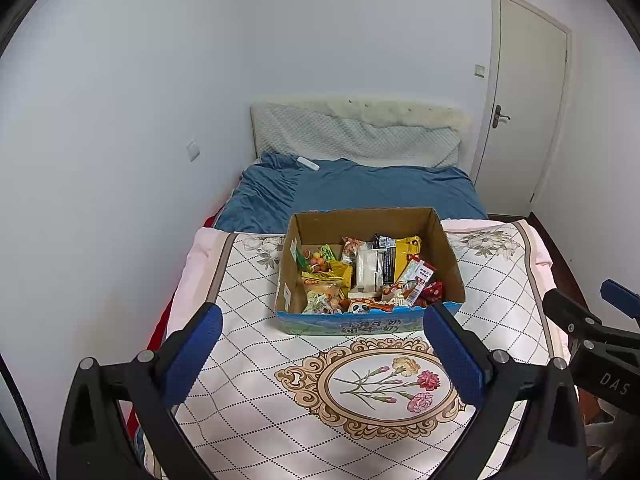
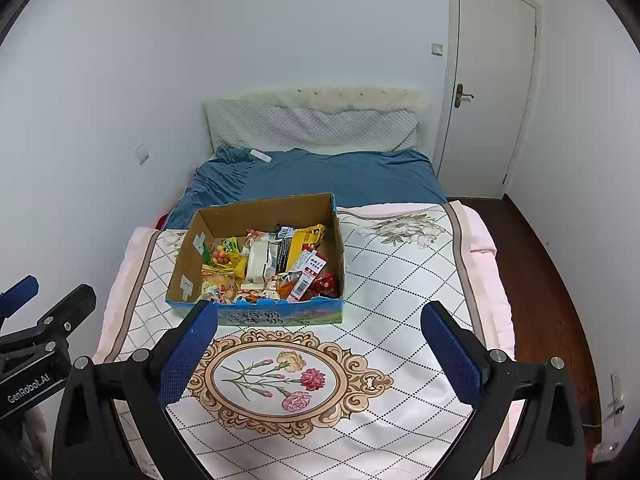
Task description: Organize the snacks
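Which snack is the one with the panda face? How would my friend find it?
Find the cardboard box sitting on the flowery quilt on the bed. Look inside along its near blue-printed wall, about the middle. The panda packet lies there, the only snack showing a white cartoon face with black ears.

I'm looking at a bed point(image 1: 500, 280) that's wearing a diamond-patterned floral quilt point(image 2: 400, 280) over its near part, blue sheet point(image 1: 380, 192) showing beyond. A cardboard box point(image 1: 450, 256) is sitting directly on the quilt; a pillow point(image 2: 312, 128) is leaning at the head, a small white object point(image 1: 308, 164) lying on the sheet.
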{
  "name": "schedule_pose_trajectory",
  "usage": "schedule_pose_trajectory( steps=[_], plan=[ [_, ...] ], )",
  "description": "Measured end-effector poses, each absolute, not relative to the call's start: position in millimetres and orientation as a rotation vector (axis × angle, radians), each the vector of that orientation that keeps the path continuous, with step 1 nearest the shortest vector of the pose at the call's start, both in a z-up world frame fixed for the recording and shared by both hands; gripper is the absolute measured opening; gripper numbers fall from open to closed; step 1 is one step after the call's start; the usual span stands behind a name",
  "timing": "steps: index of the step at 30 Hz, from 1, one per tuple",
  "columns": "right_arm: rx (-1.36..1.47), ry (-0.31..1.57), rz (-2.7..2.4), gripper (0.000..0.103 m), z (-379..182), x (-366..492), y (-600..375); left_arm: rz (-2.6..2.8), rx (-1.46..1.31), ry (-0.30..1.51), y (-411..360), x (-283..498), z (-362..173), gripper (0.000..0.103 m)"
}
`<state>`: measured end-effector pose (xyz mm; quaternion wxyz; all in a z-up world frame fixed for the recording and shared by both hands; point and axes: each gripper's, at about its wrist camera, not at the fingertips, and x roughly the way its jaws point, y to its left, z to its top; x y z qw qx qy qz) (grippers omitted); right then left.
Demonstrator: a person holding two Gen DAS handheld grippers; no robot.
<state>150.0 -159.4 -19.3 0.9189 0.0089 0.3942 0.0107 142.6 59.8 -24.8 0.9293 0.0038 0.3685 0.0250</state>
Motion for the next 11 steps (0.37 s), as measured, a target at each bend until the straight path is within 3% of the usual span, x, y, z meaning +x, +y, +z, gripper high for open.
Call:
schedule_pose_trajectory(
  steps=[11],
  plan=[
    [0.018, 0.814, 0.024, 0.103, -18.8, 150.1, -159.2, 0.053, 0.009, 0.744, 57.5, 141.7, -24.6, 0.103]
  ],
)
